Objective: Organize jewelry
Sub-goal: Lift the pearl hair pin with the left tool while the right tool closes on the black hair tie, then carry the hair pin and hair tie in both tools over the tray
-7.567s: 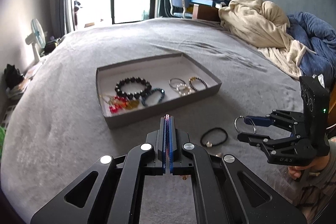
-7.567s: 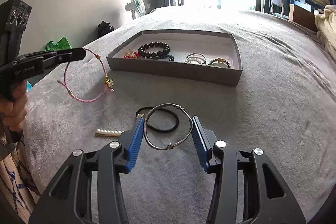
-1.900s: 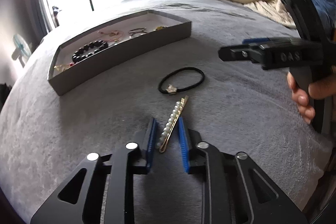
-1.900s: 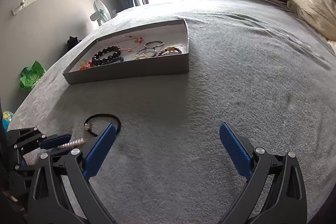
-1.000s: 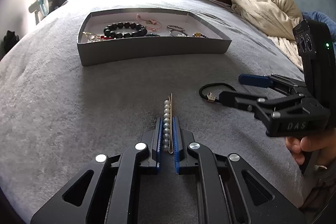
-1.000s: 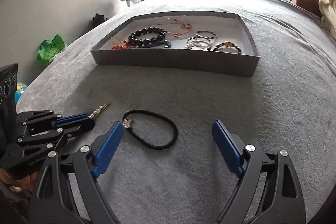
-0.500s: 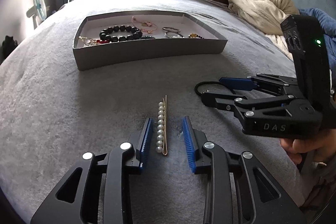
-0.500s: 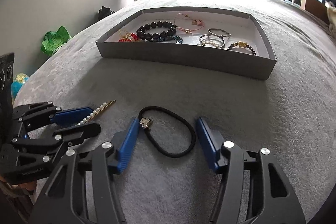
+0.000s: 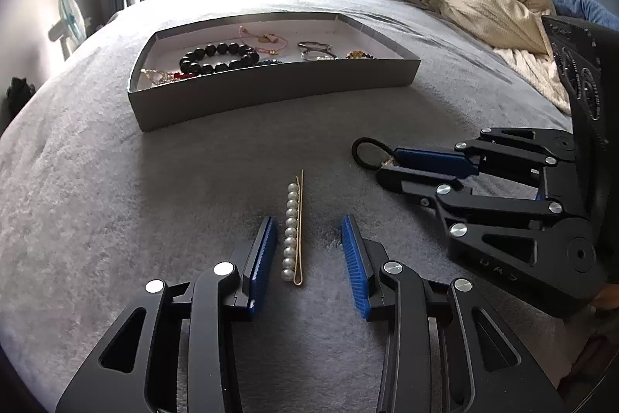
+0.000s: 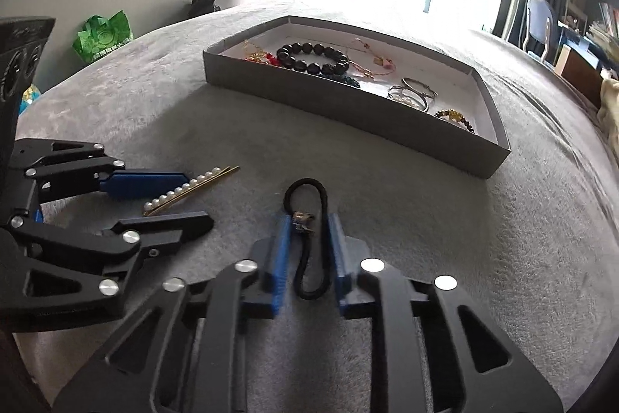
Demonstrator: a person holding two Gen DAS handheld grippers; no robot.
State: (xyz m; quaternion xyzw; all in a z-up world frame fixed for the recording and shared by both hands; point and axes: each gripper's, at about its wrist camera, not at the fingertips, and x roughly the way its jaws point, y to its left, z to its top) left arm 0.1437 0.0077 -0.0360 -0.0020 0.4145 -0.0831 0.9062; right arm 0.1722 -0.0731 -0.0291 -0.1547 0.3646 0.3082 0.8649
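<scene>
A grey bed (image 9: pixel 116 188) is filling both views, with a cream blanket (image 9: pixel 491 10) heaped at its far side. On the bed a shallow grey tray (image 9: pixel 271 91) is sitting, already holding a black bead bracelet (image 9: pixel 216 57), a pink cord bracelet (image 9: pixel 263 39), silver rings (image 9: pixel 315 50) and a few smaller pieces. Two items are lying outside it, on the bed between the tray and the grippers, near each other but not touching.

The right gripper (image 10: pixel 307 250) is closing its jaws on the black hair tie (image 10: pixel 307 235); the loop is being squeezed into a narrow oval between the blue pads (image 10: pixel 280 250), so it looks gripped, though still resting on the bed. The left gripper (image 9: pixel 307 254) is opening its jaws, with the pearl hairpin (image 9: pixel 293 231) lying loose between the fingers, touched by neither pad.

The step in hand appears to be picking up the tie, with the pin let go for now. Next, the right gripper likely needs to finish its pinch, lift the tie clear of the cover, carry it over the tray wall and release it in a bare patch. The soft loop could slip or snag on the plush cover.
</scene>
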